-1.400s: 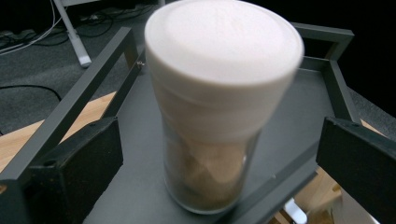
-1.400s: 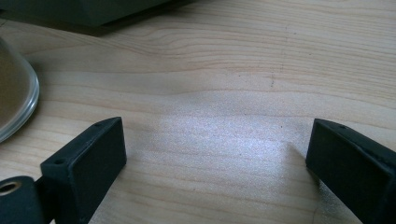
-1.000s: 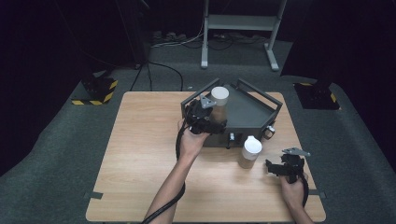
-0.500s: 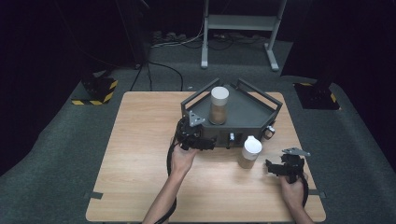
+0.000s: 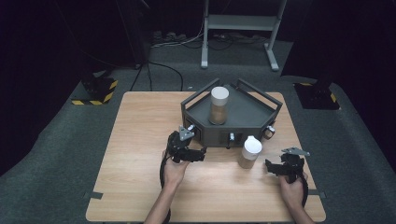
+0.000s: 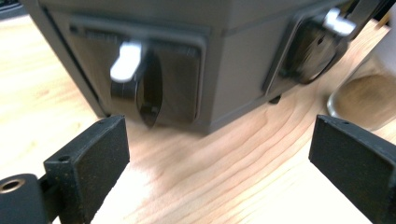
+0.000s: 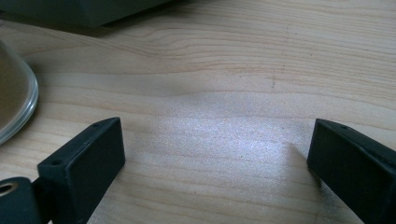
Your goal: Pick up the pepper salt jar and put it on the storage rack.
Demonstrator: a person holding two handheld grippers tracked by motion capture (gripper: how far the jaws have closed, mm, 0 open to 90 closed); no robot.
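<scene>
A dark grey tray with handles stands at the table's far middle. Upright inside it is a jar of brown powder with a white lid. A second jar of the same kind stands on the table just in front of the tray. My left gripper is open and low over the table, facing the tray's front wall, where there are knobs with white levers. My right gripper is open, just right of the second jar, whose base is at the left of its view.
The wooden table has bare room to the left and along the front. Beyond it are carpet, cables, a metal stand and yellow-black striped blocks.
My left gripper has drawn back from the jar in the tray, towards the person and down to the table in front of the tray. The jar stays in the tray. The right gripper is still.
</scene>
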